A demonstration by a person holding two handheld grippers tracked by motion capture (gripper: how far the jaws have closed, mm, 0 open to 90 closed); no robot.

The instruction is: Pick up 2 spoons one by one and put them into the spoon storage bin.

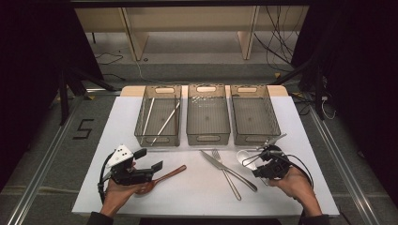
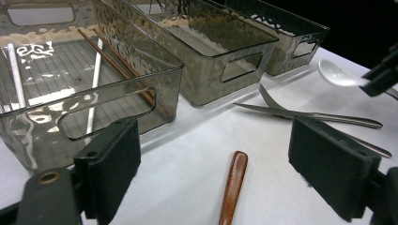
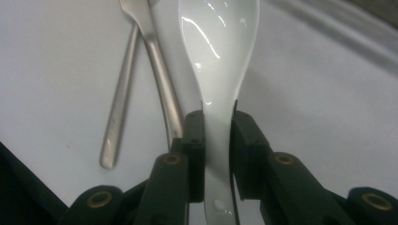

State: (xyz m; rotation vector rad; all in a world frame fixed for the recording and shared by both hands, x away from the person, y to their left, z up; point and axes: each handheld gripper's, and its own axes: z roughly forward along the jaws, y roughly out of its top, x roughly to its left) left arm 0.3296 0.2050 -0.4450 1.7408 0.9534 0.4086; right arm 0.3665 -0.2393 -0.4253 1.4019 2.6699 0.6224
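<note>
While the high view looks down on the white mat [image 1: 197, 187], it shows three grey bins [image 1: 208, 115] in one row at the far side of it. The left bin [image 1: 158, 117] holds chopsticks; I count about three or four thin sticks, but cannot tell exactly. The middle and right bins look empty. Just in front of the middle bin lie one knife [image 1: 225, 168] and one fork [image 1: 226, 176], crossing each other. To the left of them lies one wooden spoon [image 1: 164, 177], and the left gripper [image 1: 150, 171] is just over its bowl end. To the right of the knife, the right gripper [image 1: 256, 161] holds one white spoon [image 1: 244, 157].

In the left gripper view, the two black pads [image 2: 115, 168] stand wide apart, with nothing between them except the handle of the wooden spoon [image 2: 234, 185], which lies on the mat below and is not touched. Beyond it are the three bins, the knife [image 2: 309, 115] and the fork [image 2: 274, 101]; the white spoon [image 2: 335, 74] is at the far right.

In the right gripper view, the two jaws are pressed against the handle of the white spoon [image 3: 218, 61], one on each side, and its bowl points away from the camera. To the left of it two metal handles [image 3: 119, 108] lie on the mat.
</note>
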